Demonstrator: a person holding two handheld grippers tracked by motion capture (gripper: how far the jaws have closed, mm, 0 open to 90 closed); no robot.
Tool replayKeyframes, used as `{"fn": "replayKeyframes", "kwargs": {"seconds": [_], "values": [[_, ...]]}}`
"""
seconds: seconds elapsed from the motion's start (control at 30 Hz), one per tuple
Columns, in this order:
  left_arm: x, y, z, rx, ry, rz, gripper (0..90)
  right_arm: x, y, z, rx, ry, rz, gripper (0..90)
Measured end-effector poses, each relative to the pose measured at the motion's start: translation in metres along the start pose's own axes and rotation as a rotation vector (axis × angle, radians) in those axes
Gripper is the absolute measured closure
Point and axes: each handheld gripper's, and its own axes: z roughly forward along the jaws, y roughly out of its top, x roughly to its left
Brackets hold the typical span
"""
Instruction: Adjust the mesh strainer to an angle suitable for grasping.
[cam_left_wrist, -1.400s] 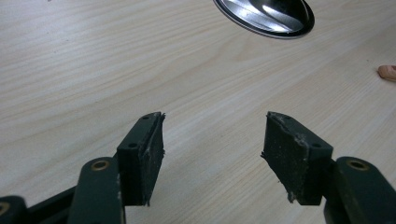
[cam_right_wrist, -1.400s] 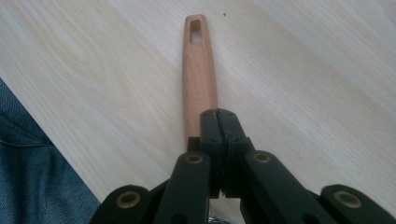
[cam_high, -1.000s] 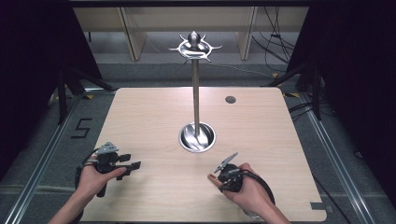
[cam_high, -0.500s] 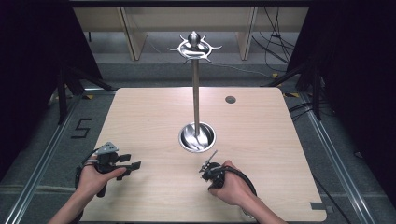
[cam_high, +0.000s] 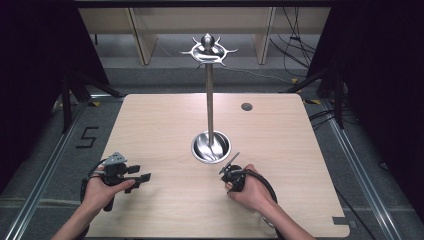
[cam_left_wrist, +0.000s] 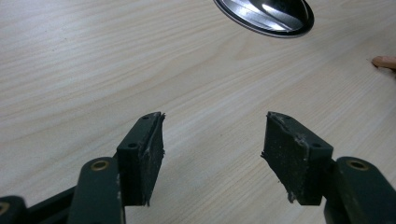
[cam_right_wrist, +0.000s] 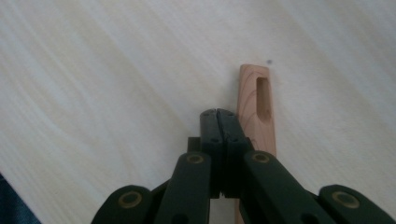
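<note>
Standing mid-table: metal stand (cam_high: 209, 100) | left tongs (cam_left_wrist: 212, 149) wide apart, empty | right tongs (cam_right_wrist: 218, 116) closed beside wooden strip (cam_right_wrist: 256, 107)

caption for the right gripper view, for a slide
Right tool closed, jaws pressed together, above the pale wooden table, with a slotted wooden stick lying just beside them.

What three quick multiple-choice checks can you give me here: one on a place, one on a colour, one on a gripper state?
1. The metal stand rises from:
A. the table's middle
B. its far left corner
C. the floor

2. The slotted stick beside the right gripper is:
A. blue
B. pale wood
C. black

3. The left gripper is:
A. shut on the stick
B. shut, empty
C. open, empty

Answers: 1 A, its round base sits mid-table. 2 B, wood grain shows. 3 C, bare tabletop lies between its parted jaws.
</note>
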Motion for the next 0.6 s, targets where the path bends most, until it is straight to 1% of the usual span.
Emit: {"fn": "replayKeyframes", "kwargs": {"seconds": [0.03,0.07,0.13,0.2,0.23,0.27,0.3,0.33,0.37,0.4,0.43,0.47,0.5,0.53,0.57,0.6], "values": [[0.0,0.0,0.0,0.0,-0.001,0.0,37.0,-0.004,0.0,-0.001,-0.005,-0.006,0.018,90.0],[0.0,0.0,0.0,0.0,-0.001,0.0,37.0,-0.004,0.0,-0.001,-0.005,-0.006,0.018,90.0],[0.0,0.0,0.0,0.001,0.001,-0.001,37.0,-0.011,0.0,-0.002,-0.011,-0.026,0.046,90.0],[0.0,0.0,0.0,0.001,0.001,-0.001,37.0,-0.017,-0.002,-0.002,-0.016,-0.03,0.074,90.0],[0.0,0.0,0.0,-0.001,0.002,-0.001,37.0,-0.023,-0.003,-0.003,-0.019,-0.031,0.092,90.0],[0.0,0.0,0.0,-0.001,0.002,-0.001,37.0,-0.023,-0.003,-0.003,-0.019,-0.031,0.092,90.0],[0.0,0.0,0.0,0.002,0.001,0.0,37.0,-0.03,-0.004,-0.005,-0.028,-0.046,0.112,90.0],[0.0,0.0,0.0,0.002,0.001,0.0,37.0,-0.03,-0.004,-0.005,-0.028,-0.046,0.112,90.0],[0.0,0.0,0.0,0.003,0.0,0.001,37.0,-0.032,-0.005,-0.006,-0.036,-0.041,0.125,90.0],[0.0,0.0,0.0,0.006,0.001,0.003,37.0,-0.037,-0.006,-0.008,-0.046,-0.047,0.133,90.0],[0.0,0.0,0.0,0.007,0.001,0.003,37.0,-0.039,-0.006,-0.009,-0.046,-0.05,0.152,90.0],[0.0,0.0,0.0,0.009,0.0,0.002,37.0,-0.041,-0.008,-0.01,-0.05,-0.055,0.182,90.0],[0.0,0.0,0.0,0.007,-0.001,0.003,37.0,-0.046,-0.009,-0.011,-0.058,-0.058,0.192,90.0],[0.0,0.0,0.0,0.01,-0.003,0.003,37.0,-0.049,-0.01,-0.013,-0.054,-0.056,0.196,90.0],[0.0,0.0,0.0,0.01,-0.003,0.003,37.0,-0.051,-0.011,-0.014,-0.051,-0.061,0.226,90.0],[0.0,0.0,0.0,0.01,-0.003,0.003,37.0,-0.054,-0.012,-0.015,-0.044,-0.065,0.245,90.0]]}}
